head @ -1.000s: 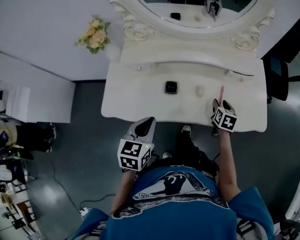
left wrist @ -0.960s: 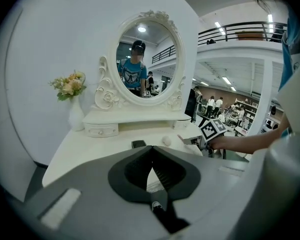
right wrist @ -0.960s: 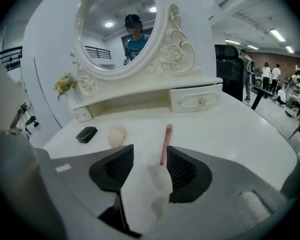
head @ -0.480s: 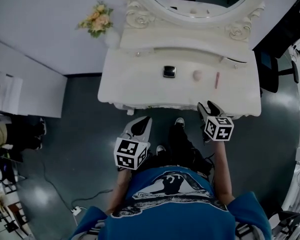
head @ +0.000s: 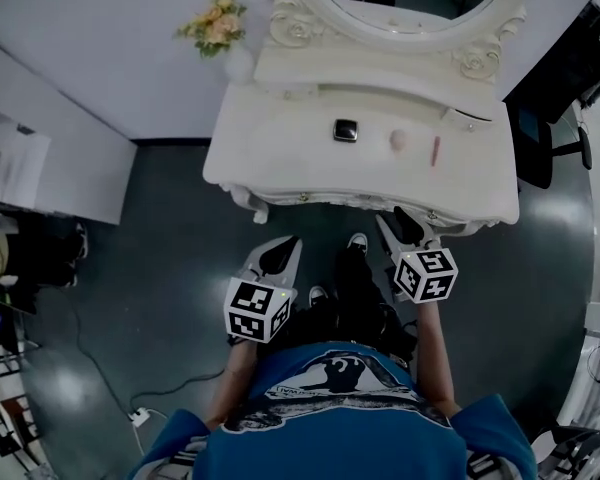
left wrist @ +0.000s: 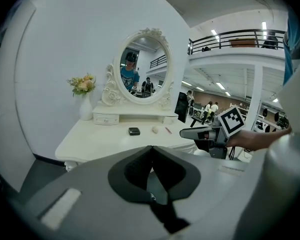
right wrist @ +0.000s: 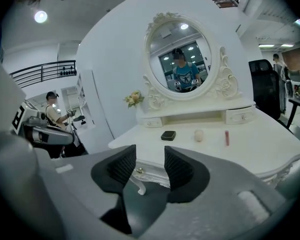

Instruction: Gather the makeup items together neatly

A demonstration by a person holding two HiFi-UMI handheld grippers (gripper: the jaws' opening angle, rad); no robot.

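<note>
Right gripper (head: 396, 225) has pulled back off the tabletop (head: 280, 158), fingers just narrowed, half apart, empty; left gripper (head: 283, 251) fingers closed on nothing. Compact (head: 345, 129), puff (head: 399, 140) and lipstick (head: 435, 150) lie in a row at its twelve o'clock. Lipstick looks light, stiff, likely rolls: pinch mid-barrel.

The left gripper (left wrist: 152, 148) has its jaws pressed together with nothing between them, short of the front edge of the white dressing table (left wrist: 95, 141). Near the tabletop's back edge, below the oval mirror (left wrist: 140, 66), a black compact (left wrist: 134, 131), a pale round item (left wrist: 155, 130) and a pink lipstick (left wrist: 168, 130) lie in a row, apart from one another. A vase of flowers (left wrist: 85, 109) stands at the back left corner.
</note>
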